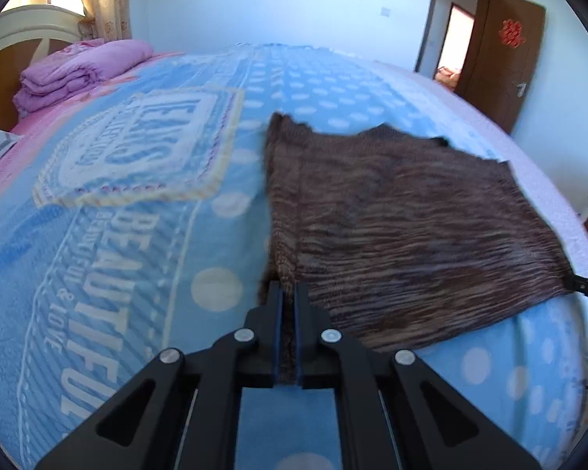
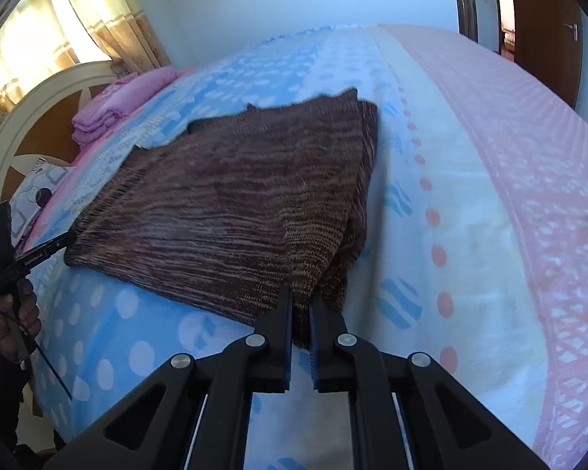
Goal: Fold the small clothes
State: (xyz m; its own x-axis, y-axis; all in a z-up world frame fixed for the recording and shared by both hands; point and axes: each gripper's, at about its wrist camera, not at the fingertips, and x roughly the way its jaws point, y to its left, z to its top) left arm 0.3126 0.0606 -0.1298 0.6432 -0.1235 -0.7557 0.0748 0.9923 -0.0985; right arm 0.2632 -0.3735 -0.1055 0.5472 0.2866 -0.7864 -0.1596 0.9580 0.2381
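A brown striped knit garment [image 1: 392,227] lies spread over the blue dotted blanket [image 1: 145,243] on the bed. My left gripper [image 1: 289,293] is shut on the garment's near left corner. My right gripper [image 2: 301,297] is shut on the garment's [image 2: 231,211] near right corner, where folded layers bunch up. Both near corners are lifted slightly off the blanket [image 2: 109,337]. The left gripper [image 2: 64,242] shows at the left of the right wrist view, and the right gripper's tip [image 1: 574,282] at the right edge of the left wrist view.
A folded pink quilt [image 1: 78,70] sits by the wooden headboard [image 2: 31,125]. A patterned pillow [image 2: 35,192] lies near it. A pink and cream sheet [image 2: 509,196] covers the bed's right side. A brown door [image 1: 501,62] stands open at the far right. Curtains [image 2: 109,15] hang behind the bed.
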